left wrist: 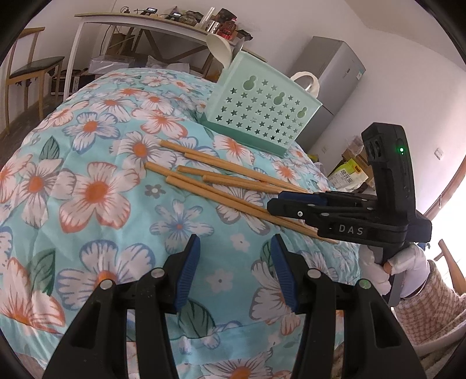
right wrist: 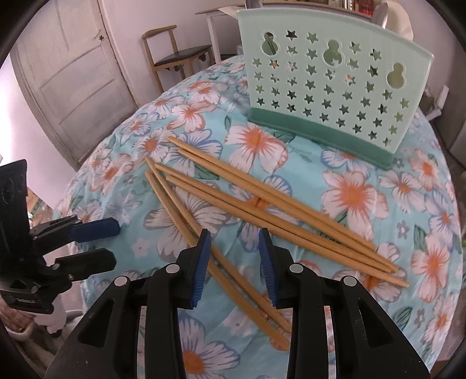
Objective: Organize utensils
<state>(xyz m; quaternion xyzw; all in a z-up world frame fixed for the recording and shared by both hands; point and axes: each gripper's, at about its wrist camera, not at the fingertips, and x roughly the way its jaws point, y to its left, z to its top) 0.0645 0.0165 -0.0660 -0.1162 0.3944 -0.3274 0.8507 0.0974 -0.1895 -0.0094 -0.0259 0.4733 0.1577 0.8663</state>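
Several wooden chopsticks (right wrist: 262, 210) lie loose on the floral cloth; they also show in the left wrist view (left wrist: 221, 180). A mint green utensil holder (right wrist: 329, 84) with star holes stands upright behind them, also in the left wrist view (left wrist: 262, 108), with white spoons (left wrist: 220, 48) sticking out of it. My right gripper (right wrist: 234, 265) is open, its jaws standing over the nearest two chopsticks; it shows from the side in the left wrist view (left wrist: 276, 201). My left gripper (left wrist: 236, 271) is open and empty above the cloth; in the right wrist view (right wrist: 113, 242) it is off to the left.
The floral tablecloth (left wrist: 96, 186) covers a round table. A wooden chair (right wrist: 177, 55) and a white door (right wrist: 70, 78) stand behind. A cluttered side table (left wrist: 151, 23) and a grey fridge (left wrist: 335, 70) are farther back.
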